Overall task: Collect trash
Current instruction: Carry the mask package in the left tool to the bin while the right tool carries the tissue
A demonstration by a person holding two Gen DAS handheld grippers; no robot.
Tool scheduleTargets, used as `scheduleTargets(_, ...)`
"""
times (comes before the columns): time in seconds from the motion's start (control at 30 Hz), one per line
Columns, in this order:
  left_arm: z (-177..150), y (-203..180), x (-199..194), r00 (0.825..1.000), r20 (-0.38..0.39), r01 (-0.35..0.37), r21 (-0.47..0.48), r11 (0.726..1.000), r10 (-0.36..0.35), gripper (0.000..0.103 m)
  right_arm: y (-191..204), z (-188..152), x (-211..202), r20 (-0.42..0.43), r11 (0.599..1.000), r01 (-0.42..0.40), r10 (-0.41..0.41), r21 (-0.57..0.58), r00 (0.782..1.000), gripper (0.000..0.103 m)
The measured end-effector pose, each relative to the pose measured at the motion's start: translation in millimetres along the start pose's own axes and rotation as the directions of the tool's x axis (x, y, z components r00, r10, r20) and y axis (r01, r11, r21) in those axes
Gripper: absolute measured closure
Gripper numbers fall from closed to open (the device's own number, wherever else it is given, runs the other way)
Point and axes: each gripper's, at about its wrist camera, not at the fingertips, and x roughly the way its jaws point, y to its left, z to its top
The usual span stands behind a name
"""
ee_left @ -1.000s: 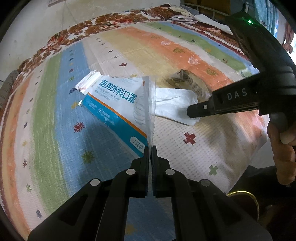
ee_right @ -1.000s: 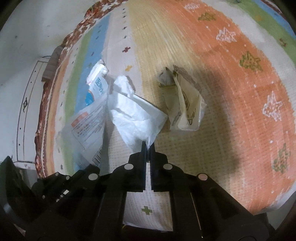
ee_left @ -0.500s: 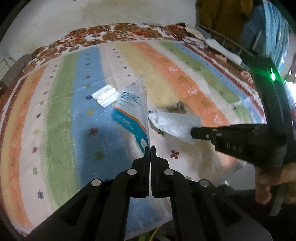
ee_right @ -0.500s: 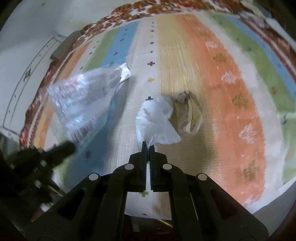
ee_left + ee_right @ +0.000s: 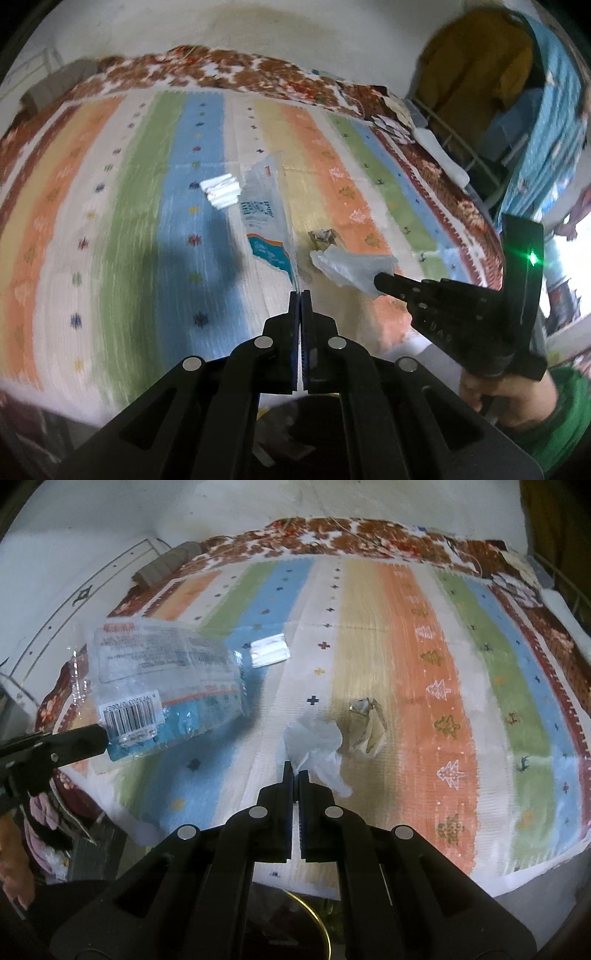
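Observation:
My left gripper (image 5: 300,293) is shut on the corner of a clear mask bag (image 5: 267,218) with blue and white print, which hangs lifted off the bed. In the right wrist view the same bag (image 5: 166,686) shows its barcode, held by the left gripper (image 5: 103,738). Raised above the bed, my right gripper (image 5: 295,773) is shut on a crumpled white tissue (image 5: 314,742). That tissue (image 5: 351,266) also shows at the right gripper's tip (image 5: 380,282). A crumpled paper wrapper (image 5: 365,723) and a small white packet (image 5: 269,651) lie on the bedspread.
The striped bedspread (image 5: 424,664) covers the bed, whose near edge runs below both grippers. A gold-rimmed container (image 5: 310,915) sits on the floor under the right gripper. Clothes hang at the far right (image 5: 480,74). A hand in a green sleeve (image 5: 517,398) holds the right gripper.
Both grippers have risen and pulled back from the bed, lifting the mask bag and the tissue clear of it. The wrapper and white packet stay where they lay.

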Motion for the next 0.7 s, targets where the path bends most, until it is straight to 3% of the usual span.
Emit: scheduleTargets(0.7, -52.0, -23.5, -60.5, 0.994, 0.067, 0.082, -0.02, 0.996, -0.081, 0.103, 24.9, -53.2, -84.0, 0.124, 0.997, -0.034, 0.043, -0.073, 0.991, 0.102)
